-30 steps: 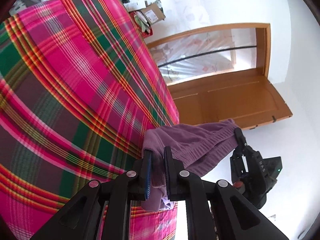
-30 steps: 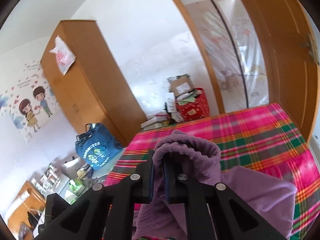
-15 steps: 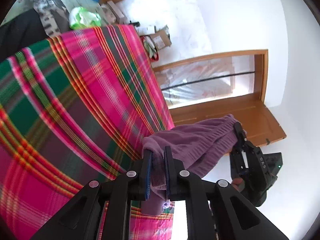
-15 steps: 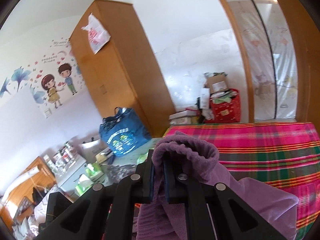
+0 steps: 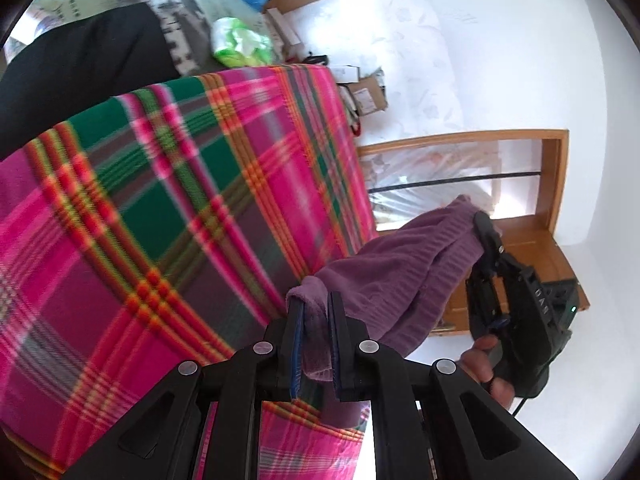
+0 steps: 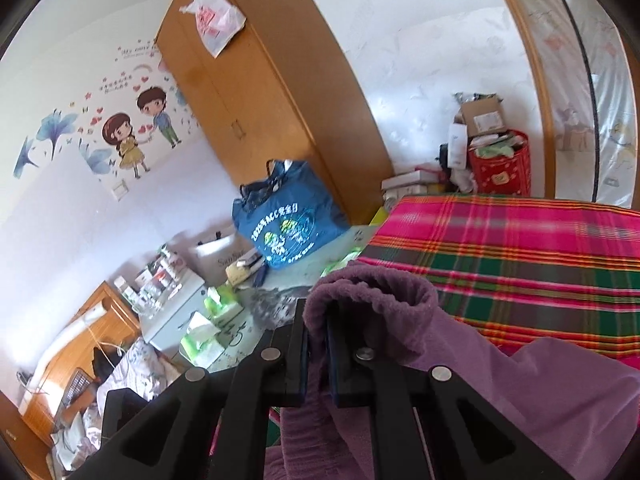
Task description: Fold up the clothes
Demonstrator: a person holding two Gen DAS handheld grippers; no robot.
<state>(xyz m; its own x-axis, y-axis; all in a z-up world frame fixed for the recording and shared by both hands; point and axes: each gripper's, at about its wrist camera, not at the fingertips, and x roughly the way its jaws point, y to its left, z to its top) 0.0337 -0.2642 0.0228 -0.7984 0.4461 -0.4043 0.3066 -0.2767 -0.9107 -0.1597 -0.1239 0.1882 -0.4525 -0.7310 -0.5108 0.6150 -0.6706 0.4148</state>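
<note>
Left wrist view: left tool and right tool each clenched on purple knit garment's ribbed edge; soft, limp, best gripped at corners.

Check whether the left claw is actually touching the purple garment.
Touching. The left wrist view shows the left claw shut on an edge of the purple garment, with cloth pinched between its fingers and bulging out above them.
</note>
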